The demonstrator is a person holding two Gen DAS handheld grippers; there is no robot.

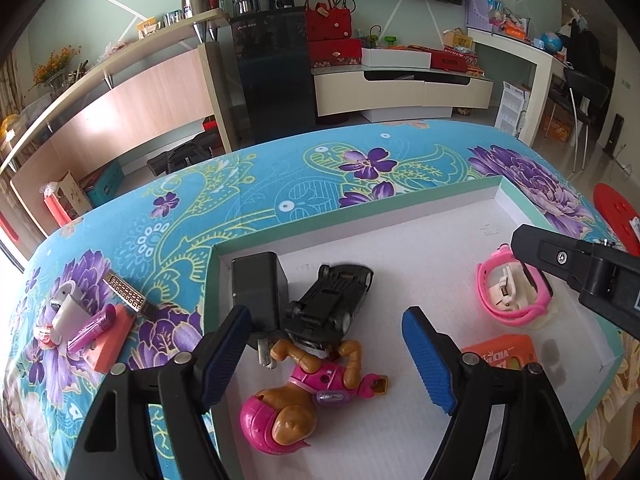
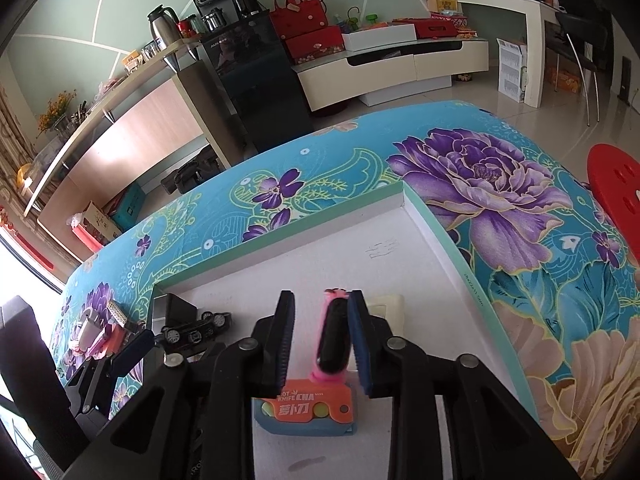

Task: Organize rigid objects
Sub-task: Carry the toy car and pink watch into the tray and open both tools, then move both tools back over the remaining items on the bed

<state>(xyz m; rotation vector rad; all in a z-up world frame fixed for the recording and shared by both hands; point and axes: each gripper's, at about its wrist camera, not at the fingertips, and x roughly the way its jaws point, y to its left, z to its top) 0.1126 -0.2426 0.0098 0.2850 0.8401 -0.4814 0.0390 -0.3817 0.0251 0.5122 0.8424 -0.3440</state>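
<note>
Jaws of the left gripper (image 1: 332,356) stand spread wide over the near-left part of the white tray (image 1: 440,216), gripping nothing. Jaws of the right gripper (image 2: 322,344) are partly closed about a pink child's watch (image 2: 334,340); the right pad looks to touch it while a gap shows at the left pad, so a firm pinch cannot be confirmed.

Left to right in the left wrist view: loose items still on the floral cloth (image 1: 280,184) at 9 o'clock of the left jaws, namely a purple tube (image 1: 91,327) on a salmon block (image 1: 114,340) and a white earbud case (image 1: 70,312); then, inside the tray, a black charger (image 1: 260,284) at 11 o'clock, an overturned black toy car (image 1: 330,300) at 12 o'clock, and a pink puppy figure (image 1: 298,396) directly between the blue pads, long axis running 1 to 7 o'clock. The orange toy knife (image 2: 314,404) lies under the right jaws.

The watch's long axis runs along the right fingers, towards 12 o'clock. The left gripper is nearer the untidied cloth items.
</note>
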